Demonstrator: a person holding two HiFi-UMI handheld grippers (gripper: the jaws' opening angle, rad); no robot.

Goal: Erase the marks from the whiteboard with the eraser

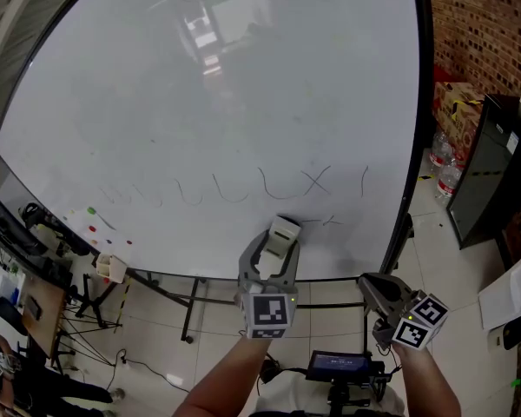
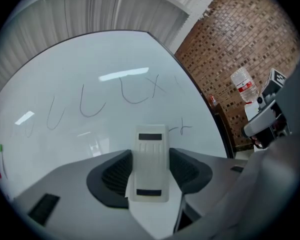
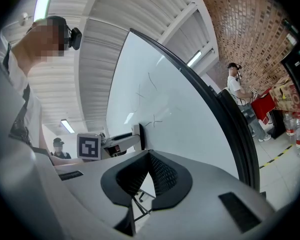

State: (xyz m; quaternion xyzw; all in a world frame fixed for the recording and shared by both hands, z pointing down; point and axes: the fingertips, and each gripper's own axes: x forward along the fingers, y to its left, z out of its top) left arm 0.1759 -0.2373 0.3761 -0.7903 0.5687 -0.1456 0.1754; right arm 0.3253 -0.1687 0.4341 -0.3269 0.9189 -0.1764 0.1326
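Whiteboard [image 1: 200, 129] beside brick wall [image 1: 486, 16]; left hand-held gripper [image 1: 272, 254] clamps eraser [image 1: 284, 231], right hand-held gripper [image 1: 373, 287] clenched empty.

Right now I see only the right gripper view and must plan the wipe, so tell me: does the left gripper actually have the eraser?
Observer: Yes. The left gripper is clamped on the white rectangular plastic eraser, one jaw on each long side.
Operator: Where are the marks relative to it?
Observer: A row of thin dark pen marks (loops, an X, then a stroke) runs across the white whiteboard, higher up than the eraser. One small cross-shaped mark lies just right of its tip.
Operator: Anything else on the board?
Observer: Small green and red dots near its lower left edge.
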